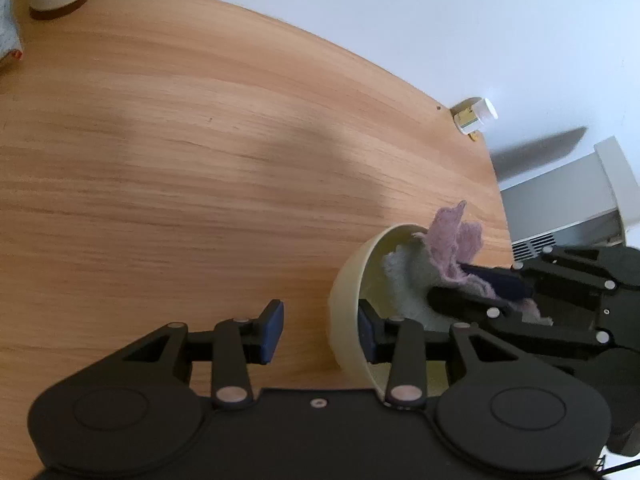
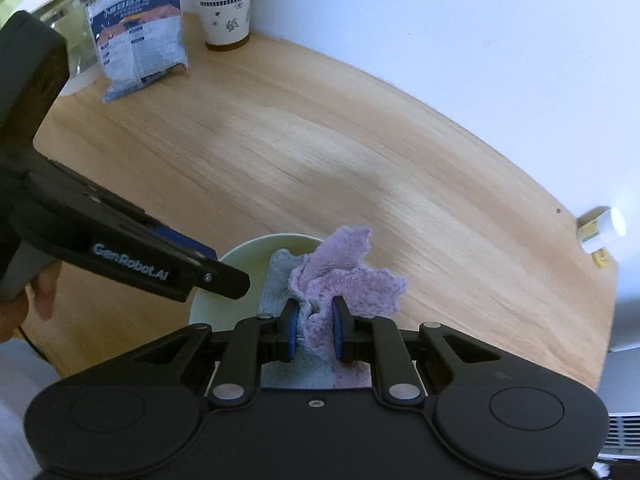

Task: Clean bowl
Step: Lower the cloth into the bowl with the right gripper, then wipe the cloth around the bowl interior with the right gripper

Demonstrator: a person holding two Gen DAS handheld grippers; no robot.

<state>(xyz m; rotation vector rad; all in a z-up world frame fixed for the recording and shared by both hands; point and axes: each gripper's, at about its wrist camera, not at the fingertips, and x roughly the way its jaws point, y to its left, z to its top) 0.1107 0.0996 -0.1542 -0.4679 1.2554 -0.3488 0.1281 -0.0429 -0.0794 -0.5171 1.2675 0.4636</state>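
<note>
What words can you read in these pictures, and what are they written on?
"GenRobot.AI": white letters on the side of the left gripper, seen from the right wrist camera.
Blue and white packet: lots of print, too small and blurred to read.
Paper cup: only flower patterns, no words.
Small bottle: label too blurred to read.

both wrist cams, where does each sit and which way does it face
Left wrist: on the left gripper, facing across the table; its fingers straddle the bowl wall, and the right gripper shows.
Right wrist: on the right gripper, facing into the bowl; its fingers pinch the cloth, and the left gripper and hand show.
Shared: bowl, cloth, table, cup.
</note>
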